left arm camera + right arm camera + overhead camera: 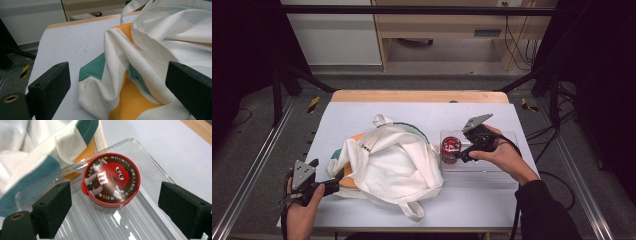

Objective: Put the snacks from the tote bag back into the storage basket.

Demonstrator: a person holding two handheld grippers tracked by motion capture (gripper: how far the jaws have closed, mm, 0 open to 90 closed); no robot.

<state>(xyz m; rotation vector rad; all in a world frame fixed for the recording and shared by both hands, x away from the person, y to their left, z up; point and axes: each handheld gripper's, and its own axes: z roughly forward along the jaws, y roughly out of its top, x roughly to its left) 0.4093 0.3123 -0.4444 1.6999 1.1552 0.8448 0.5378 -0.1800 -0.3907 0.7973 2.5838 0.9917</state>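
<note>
Right gripper [462, 156] hovers over the clear plastic tray [507, 172], jaws spread wide with nothing between the pads; in the right gripper view the two black jaws stand well clear on either side of the candy tub [111, 182]. The tub, with a red lid printed with a cartoon candy character, stands upright in the tray's end nearest the tote bag [389, 162], lid on. The tray is ribbed and transparent and lies on the white table top [362, 110], its near corner just beside the bag's edge. The bag is white canvas with teal and orange panels, crumpled in a heap to the tray's left, its handles loose. Left gripper [334, 186] sits at the far side of the bag from the tray, jaws apart; in the left gripper view the bag's corner lies between them, and whether the right-hand pad touches the cloth cannot be told.
</note>
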